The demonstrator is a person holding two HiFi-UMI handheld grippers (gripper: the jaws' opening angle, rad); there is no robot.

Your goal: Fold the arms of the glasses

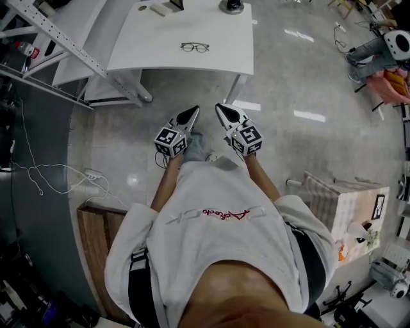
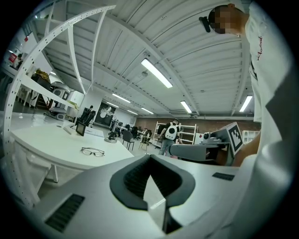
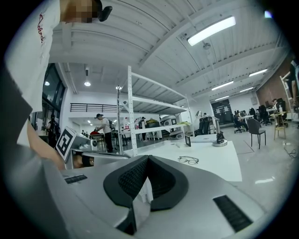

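Left arm: the left forearm (image 1: 168, 182) is held forward from the body at about waist height, elbow bent, sleeve pushed back to the elbow. The left tool (image 1: 191, 113) is carried at its end over the bare floor (image 1: 288, 147), roughly level, with its tip angled slightly inward toward the other tool. Its marker cube (image 1: 170, 141) sits just ahead of the wrist. In the left gripper view the jaws of the left tool (image 2: 150, 161) are seen pressed together, with nothing between them.

Task item: the glasses (image 1: 195, 47) are lying on the white desk (image 1: 160, 54), near its front edge, lenses upright. They are well apart from both tools and untouched. In the left gripper view the glasses (image 2: 92, 151) appear left of the jaw line on the desk (image 2: 46, 144); in the right gripper view the glasses (image 3: 188, 160) appear right of it on the desk (image 3: 219, 161). Whether the arms are folded cannot be made out at this range. A black round base (image 1: 231, 6) is noted at the far edge of the desk.

Right arm: the right tool (image 1: 221, 110) is held beside the left at matching height, tip angled slightly inward, the two tips near each other but apart. Its marker cube (image 1: 246, 138) sits ahead of the right forearm (image 1: 262, 176), which is bent likewise. In the right gripper view the jaws of the right tool (image 3: 145, 163) are seen pressed together and empty.
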